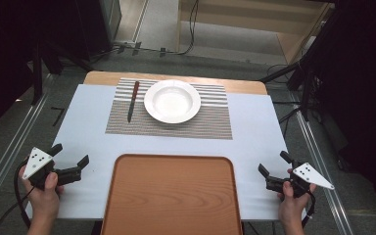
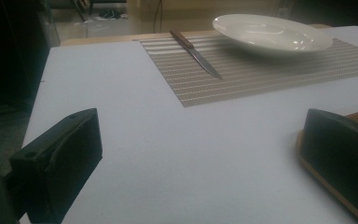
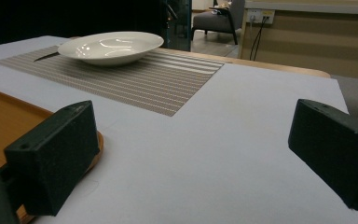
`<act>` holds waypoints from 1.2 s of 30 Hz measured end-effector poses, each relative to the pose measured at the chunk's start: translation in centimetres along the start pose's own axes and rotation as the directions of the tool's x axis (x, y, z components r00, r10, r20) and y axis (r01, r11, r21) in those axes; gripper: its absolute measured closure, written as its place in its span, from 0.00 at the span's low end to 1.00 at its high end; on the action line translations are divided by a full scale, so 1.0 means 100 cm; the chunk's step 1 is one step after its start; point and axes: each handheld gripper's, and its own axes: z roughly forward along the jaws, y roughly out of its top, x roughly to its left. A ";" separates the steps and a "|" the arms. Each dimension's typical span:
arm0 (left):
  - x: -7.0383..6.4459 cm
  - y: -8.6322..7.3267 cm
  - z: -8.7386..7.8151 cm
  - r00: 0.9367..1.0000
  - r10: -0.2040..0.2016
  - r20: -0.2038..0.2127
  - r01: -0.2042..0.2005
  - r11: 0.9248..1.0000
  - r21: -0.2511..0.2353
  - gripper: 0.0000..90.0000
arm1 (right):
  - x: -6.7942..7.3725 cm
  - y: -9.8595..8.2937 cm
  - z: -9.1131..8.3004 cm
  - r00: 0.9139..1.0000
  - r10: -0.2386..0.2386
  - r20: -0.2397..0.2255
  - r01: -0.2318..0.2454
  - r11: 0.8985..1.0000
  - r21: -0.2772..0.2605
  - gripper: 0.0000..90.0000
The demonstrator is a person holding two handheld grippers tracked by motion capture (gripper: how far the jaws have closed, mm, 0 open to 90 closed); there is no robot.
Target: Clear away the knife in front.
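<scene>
I hold the left hand-held gripper (image 1: 70,160) and right hand-held gripper (image 1: 273,169) spread and empty, flanking a wooden tray (image 1: 171,196) on the counter (image 1: 254,132). Beyond, a white plate (image 1: 172,101) sits on a striped placemat (image 1: 210,122), a knife (image 1: 133,101) just beside it.

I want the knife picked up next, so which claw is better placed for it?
Probably the left claw: the knife lies left of the plate, on the left claw's side, and its jaws are open.
</scene>
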 end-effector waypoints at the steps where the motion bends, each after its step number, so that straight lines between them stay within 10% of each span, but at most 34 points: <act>1: 0.001 0.000 -0.001 1.000 -0.003 0.001 0.003 1.000 -0.001 0.00 | 0.000 0.000 0.000 1.000 0.001 0.000 -0.001 1.000 -0.001 0.01; 8: 0.005 0.005 -0.003 0.999 -0.044 0.013 0.044 0.999 -0.013 0.00 | 0.000 0.000 0.000 1.000 -0.003 -0.002 0.003 1.000 -0.005 0.01; 36: -0.015 0.063 0.033 0.999 0.013 0.035 -0.013 1.000 -0.005 0.00 | 0.001 0.000 0.001 1.000 -0.006 0.007 0.006 1.000 -0.004 0.01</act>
